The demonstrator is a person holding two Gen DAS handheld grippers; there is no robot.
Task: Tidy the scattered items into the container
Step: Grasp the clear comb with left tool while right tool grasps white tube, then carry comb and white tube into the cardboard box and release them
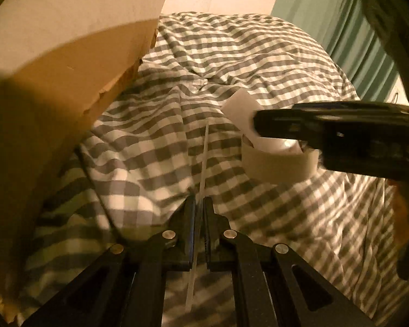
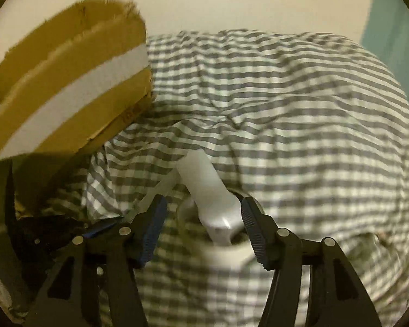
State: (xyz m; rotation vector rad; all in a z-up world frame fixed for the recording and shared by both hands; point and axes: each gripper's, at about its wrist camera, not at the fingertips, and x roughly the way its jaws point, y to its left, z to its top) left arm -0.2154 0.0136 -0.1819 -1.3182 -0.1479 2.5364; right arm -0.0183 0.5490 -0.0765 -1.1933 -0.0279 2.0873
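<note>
My left gripper (image 1: 200, 204) is shut on a thin white zip tie (image 1: 203, 160) that sticks up and forward above the checked bedsheet. The cardboard box (image 1: 54, 62) with a white tape band stands close at the left. My right gripper (image 2: 203, 215) is open, its jaws on either side of a roll of tape (image 2: 226, 250) with a white bottle-shaped item (image 2: 204, 185) lying through its hole. In the left wrist view the right gripper (image 1: 340, 141) reaches in from the right over the tape roll (image 1: 278, 163) and white item (image 1: 241, 109).
The grey and white checked bedsheet (image 1: 231, 54) is rumpled and covers the whole bed. A pale wall and a teal curtain (image 1: 327, 8) lie behind. The box (image 2: 68, 92) shows at the left in the right wrist view, with the left gripper (image 2: 54, 234) below it.
</note>
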